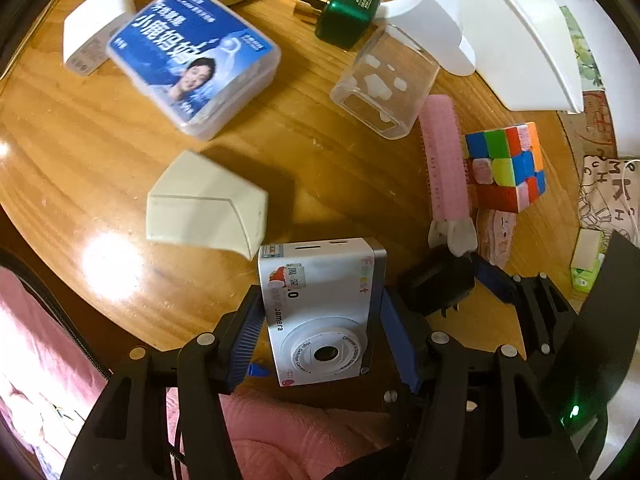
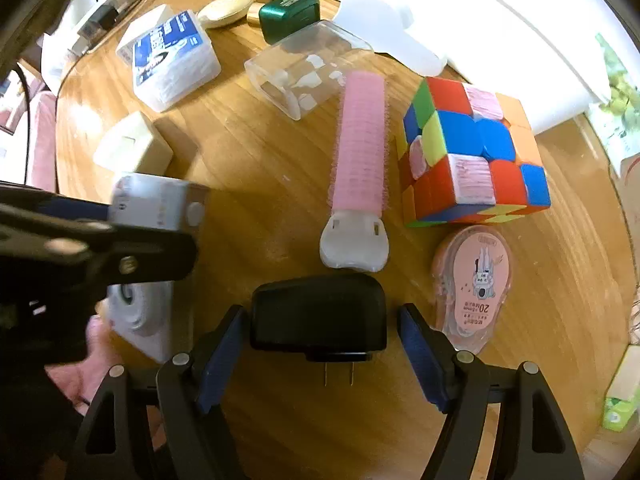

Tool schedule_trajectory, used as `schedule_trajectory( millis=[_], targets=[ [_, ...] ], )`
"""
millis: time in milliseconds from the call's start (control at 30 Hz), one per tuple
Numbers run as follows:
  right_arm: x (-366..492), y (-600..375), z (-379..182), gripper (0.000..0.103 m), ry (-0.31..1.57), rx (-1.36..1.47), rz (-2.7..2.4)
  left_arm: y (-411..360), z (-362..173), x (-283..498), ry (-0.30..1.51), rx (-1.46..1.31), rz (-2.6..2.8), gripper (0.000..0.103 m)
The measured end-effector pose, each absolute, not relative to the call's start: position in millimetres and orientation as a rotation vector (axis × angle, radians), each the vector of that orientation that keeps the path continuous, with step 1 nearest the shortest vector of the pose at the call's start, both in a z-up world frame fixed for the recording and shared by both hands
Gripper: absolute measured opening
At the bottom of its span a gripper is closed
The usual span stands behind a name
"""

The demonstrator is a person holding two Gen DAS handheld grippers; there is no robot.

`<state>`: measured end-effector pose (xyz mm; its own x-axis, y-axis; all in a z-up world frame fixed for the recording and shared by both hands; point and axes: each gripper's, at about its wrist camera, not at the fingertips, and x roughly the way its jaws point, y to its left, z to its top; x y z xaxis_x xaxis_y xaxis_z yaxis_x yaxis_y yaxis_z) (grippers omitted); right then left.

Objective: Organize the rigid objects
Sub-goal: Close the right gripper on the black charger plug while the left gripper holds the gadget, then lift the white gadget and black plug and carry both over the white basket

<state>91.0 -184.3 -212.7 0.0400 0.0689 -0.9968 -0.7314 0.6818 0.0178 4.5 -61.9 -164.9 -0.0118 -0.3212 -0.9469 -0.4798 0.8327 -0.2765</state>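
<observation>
The left gripper (image 1: 320, 320) is clamped on a small white camera (image 1: 322, 312), both blue pads pressed to its sides; the camera sits at the near edge of the wooden surface (image 1: 100, 160), lens facing the wrist view. The right gripper (image 2: 320, 352) stands wide, its pads either side of a black charger (image 2: 318, 314) with gaps on both sides; the charger lies flat, prongs pointing toward the gripper. Just beyond the charger lies a pink hair roller clip (image 2: 360, 160), its white end nearest. To its right stands a Rubik's cube (image 2: 472, 152), with a pink correction tape dispenser (image 2: 474, 284) in front of it. Farther back: a clear plastic jar (image 2: 308, 68), a green-capped bottle (image 2: 288, 12), a blue-labelled floss box (image 2: 168, 60), and a cream block (image 2: 132, 146).
</observation>
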Motion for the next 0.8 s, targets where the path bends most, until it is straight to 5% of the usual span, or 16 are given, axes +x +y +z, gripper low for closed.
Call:
schedule_trajectory(
  millis=[200,800],
  targets=[
    [82.5,-175.8,-211.0,0.063,1.389,-0.574,0.665,-52.5,-154.8,-14.2,1.578,-0.666,0.137,0.062],
    [59.0,-188.2,-198.2,0.062,1.323,-0.535,0.633,-53.0,-101.3,-38.2,1.395,-0.556,0.120,0.062]
  ],
)
